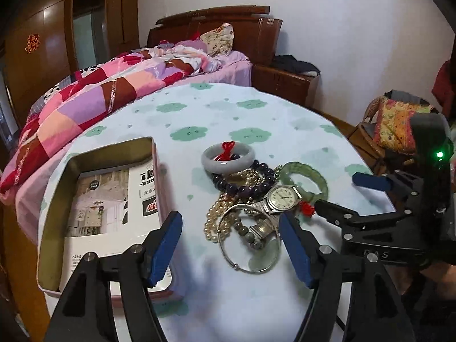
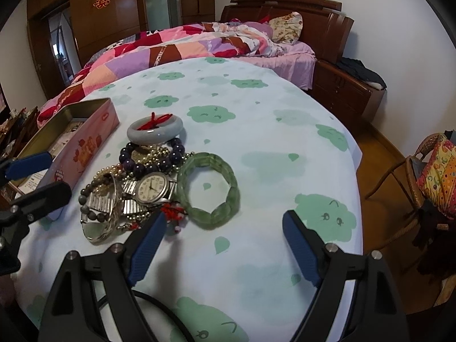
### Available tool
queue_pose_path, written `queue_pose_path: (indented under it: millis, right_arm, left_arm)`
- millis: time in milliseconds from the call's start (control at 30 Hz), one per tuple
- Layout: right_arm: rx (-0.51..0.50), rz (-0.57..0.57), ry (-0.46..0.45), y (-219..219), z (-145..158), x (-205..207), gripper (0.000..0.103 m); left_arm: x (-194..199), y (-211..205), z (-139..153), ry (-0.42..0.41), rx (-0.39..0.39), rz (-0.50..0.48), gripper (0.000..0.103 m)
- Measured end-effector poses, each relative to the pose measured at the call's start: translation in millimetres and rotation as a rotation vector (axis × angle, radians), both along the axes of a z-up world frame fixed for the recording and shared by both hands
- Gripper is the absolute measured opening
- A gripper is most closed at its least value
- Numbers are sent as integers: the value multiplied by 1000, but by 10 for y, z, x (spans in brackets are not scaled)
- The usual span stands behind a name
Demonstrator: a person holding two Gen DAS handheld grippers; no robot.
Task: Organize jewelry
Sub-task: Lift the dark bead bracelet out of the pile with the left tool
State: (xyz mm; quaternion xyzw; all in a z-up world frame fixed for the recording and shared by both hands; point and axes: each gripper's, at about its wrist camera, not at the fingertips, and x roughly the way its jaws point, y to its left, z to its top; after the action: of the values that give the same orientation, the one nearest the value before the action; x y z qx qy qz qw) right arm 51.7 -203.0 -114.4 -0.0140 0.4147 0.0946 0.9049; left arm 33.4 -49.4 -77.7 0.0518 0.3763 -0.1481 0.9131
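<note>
A heap of jewelry lies on the cloth-covered table (image 1: pixel 228 108): a grey jade bangle with red cord (image 1: pixel 227 158), a purple bead bracelet (image 1: pixel 245 189), a wristwatch (image 1: pixel 282 198), a green bracelet (image 2: pixel 209 189), a pearl string (image 1: pixel 213 219) and a silver bangle (image 1: pixel 248 242). An open pink tin (image 1: pixel 54 228) with printed paper inside stands to the left. My left gripper (image 1: pixel 230 223) is open, its fingers on either side of the near part of the heap. My right gripper (image 2: pixel 225 228) is open just short of the green bracelet.
A bed with a patchwork quilt (image 1: pixel 94 94) lies behind the table. A wooden nightstand (image 1: pixel 282 82) stands at the back right. A wicker chair with a patterned cushion (image 2: pixel 436 176) stands right of the table. A black cable (image 2: pixel 159 305) lies on the near table edge.
</note>
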Motion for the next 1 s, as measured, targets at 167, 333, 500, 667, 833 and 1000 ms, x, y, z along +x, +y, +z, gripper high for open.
queue_pose_path:
  millis: [167,333,500,667,833,1000]
  right_arm:
    - [-6,6,-1,21,-7,-10,87]
    - [-9,9,-3,37,-13,-15,88]
    - [-11,13,-3,58,-26,-15,88]
    - [-4,-1,-8,24,-19,0,88]
    - [3,-12,-9,-37,-9,33,88]
    - [32,2,8,-70,6,95,88]
  left_arm:
    - [65,-91,-102,47,23,-33,47]
    - [154,-110,-232,109,14,-47,36]
    - [170,-41,-237,129,-44,-56,8]
    - [54,21,-36,65,-83,-59,8]
    - [-63,112,280,-20,-122,-57,8]
    - [-117,178,536,-75,-152,-54,8]
